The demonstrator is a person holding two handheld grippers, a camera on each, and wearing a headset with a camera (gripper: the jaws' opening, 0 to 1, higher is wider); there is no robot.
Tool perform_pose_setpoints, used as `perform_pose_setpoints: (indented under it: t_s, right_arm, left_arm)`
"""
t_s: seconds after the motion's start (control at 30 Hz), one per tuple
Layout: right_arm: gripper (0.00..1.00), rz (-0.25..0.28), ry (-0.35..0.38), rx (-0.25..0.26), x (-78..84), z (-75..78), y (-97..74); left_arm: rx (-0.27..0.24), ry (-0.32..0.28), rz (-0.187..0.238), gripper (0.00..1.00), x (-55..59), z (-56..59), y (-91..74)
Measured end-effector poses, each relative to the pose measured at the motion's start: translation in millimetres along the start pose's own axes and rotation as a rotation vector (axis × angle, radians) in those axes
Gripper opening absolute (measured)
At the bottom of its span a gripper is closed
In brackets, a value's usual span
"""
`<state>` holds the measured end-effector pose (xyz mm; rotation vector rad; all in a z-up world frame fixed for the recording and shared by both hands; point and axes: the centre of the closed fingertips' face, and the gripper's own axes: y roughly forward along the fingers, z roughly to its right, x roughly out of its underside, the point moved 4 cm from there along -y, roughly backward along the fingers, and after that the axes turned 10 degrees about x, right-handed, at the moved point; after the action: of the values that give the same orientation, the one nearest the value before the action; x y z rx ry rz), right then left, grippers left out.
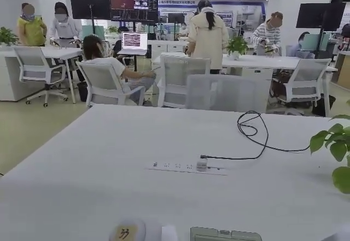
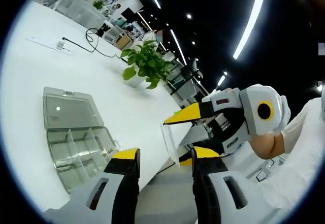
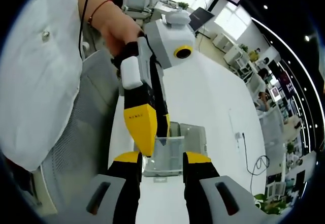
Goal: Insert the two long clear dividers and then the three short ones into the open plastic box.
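1 clear divider (image 3: 167,158), 1 box (image 2: 71,111).

We see a white counter (image 2: 133,113), a grey-tinted clear plastic box (image 2: 71,111), a green plant (image 2: 144,64) beyond the box and a clear divider (image 3: 163,155). The left gripper (image 2: 165,155) and right gripper (image 3: 162,158) are white, their jaws black, tipped yellow.

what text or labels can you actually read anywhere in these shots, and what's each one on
Nothing reads clearly.
Small dark print on the left tool: too small to read.
Blue wall banner: blurred.
Wall screens: blurred.
Dark mark on the round white object: unclear.
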<state>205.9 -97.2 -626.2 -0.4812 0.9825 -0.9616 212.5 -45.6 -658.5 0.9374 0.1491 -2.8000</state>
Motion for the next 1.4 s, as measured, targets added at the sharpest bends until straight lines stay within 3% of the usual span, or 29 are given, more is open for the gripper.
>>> perform_pose_setpoints:
  t_s: [0.13,0.63,0.9,1.1,1.2,1.27,1.33,1.4]
  right_arm:
    - [0.33,-0.004,-0.007,0.001,-2.8,-2.5,-0.3]
    - [0.33,-0.028,-0.03,0.002,-1.9,-4.2,-1.5]
    - [0.33,-0.026,-0.039,-0.003,-2.7,-5.8,-1.3]
    - [0.35,-0.019,-0.049,0.005,-4.5,-3.5,-0.8]
    - [0.34,0.007,-0.015,-0.006,-8.9,0.6,-5.0]
    - [0.37,0.026,0.015,-0.028,-9.3,6.7,-11.2]
    - [0.35,0.07,0.09,-0.049,-11.1,14.4,-17.3]
    - [0.32,0.112,0.184,-0.145,-12.3,17.8,-26.7]
  left_arm:
    - [0.002,-0.018,-0.016,0.2,3.2,1.1,2.6]
    - [0.03,-0.009,-0.042,0.0,8.3,9.5,7.1]
    - [0.028,0.0,-0.038,0.0,9.9,10.6,6.1]
    - [0.022,-0.025,-0.012,0.0,8.2,8.5,4.8]
    - [0.021,0.015,-0.033,0.0,9.3,9.0,4.1]
    - [0.012,0.084,-0.065,0.0,9.4,8.0,2.6]
    - [0.021,0.168,-0.103,0.0,9.2,11.1,1.3]
    - [0.04,0.287,-0.158,0.0,11.1,14.8,0.3]
